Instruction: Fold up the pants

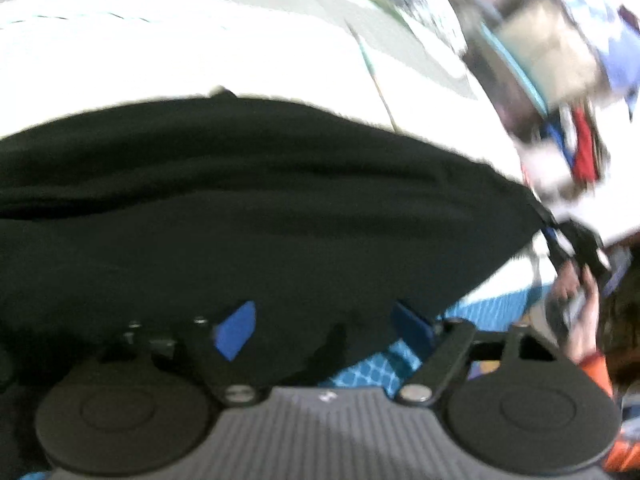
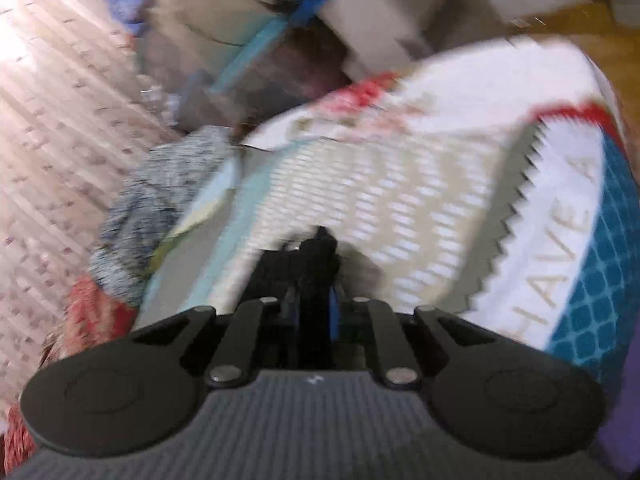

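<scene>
The black pants (image 1: 248, 208) stretch wide across the left wrist view, lying over a white and grey bed cover (image 1: 200, 48). My left gripper (image 1: 320, 320) is open, its blue pads (image 1: 236, 328) spread apart with the near edge of the pants draped between and over them. The right gripper (image 1: 568, 240) shows at the far right of that view, pinching the pants' far corner. In the right wrist view my right gripper (image 2: 316, 272) is shut on a bunch of black pants fabric (image 2: 320, 248) above the patterned bed cover (image 2: 400, 184).
Both views are motion-blurred. A grey knit garment (image 2: 160, 200) and red fabric (image 2: 92, 312) lie at the cover's left edge. Boxes and clutter (image 2: 280, 40) stand beyond the bed on a pale floor (image 2: 48, 120). Clutter (image 1: 560, 80) also shows in the left wrist view.
</scene>
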`<action>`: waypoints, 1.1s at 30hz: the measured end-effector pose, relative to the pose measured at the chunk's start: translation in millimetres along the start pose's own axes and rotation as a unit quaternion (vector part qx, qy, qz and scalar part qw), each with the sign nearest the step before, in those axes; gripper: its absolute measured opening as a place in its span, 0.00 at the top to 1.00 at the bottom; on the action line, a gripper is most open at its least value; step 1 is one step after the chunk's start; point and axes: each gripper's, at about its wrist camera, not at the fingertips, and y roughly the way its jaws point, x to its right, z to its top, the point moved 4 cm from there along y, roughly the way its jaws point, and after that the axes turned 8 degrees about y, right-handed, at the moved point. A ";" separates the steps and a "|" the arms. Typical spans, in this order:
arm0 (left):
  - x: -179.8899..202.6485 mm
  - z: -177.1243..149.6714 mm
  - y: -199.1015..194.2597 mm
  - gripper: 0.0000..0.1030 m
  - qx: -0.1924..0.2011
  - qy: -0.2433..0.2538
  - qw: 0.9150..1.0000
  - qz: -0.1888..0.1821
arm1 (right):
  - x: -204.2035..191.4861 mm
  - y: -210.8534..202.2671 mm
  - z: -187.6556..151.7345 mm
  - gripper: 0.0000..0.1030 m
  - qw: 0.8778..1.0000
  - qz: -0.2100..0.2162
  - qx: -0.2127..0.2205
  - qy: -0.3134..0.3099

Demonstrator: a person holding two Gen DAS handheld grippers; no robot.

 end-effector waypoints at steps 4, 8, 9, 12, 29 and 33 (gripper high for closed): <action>-18.9 0.9 -30.5 0.44 0.049 -0.054 0.997 -0.003 | -59.7 -29.8 -15.9 0.85 0.994 0.067 -0.004 -0.085; -31.5 0.3 -57.1 0.46 0.083 -0.065 0.994 0.005 | -121.7 -51.6 -71.3 0.85 0.967 0.122 -0.032 -0.221; -33.2 -0.3 -63.7 0.46 0.090 -0.066 0.994 0.007 | -133.2 -56.6 -90.7 0.85 0.956 0.131 -0.041 -0.259; -34.5 -1.1 -77.1 0.45 0.106 -0.070 0.992 0.014 | -154.3 -61.8 -159.2 0.85 0.916 0.145 -0.079 -0.365; -119.8 -66.6 -185.1 0.29 0.196 -0.142 0.965 0.098 | -167.3 -58.5 -233.6 0.64 0.892 0.136 -0.149 -0.405; -149.6 -78.0 -200.1 0.23 0.216 -0.192 0.950 0.119 | -162.9 -14.7 -240.2 0.77 0.922 0.087 -0.170 -0.338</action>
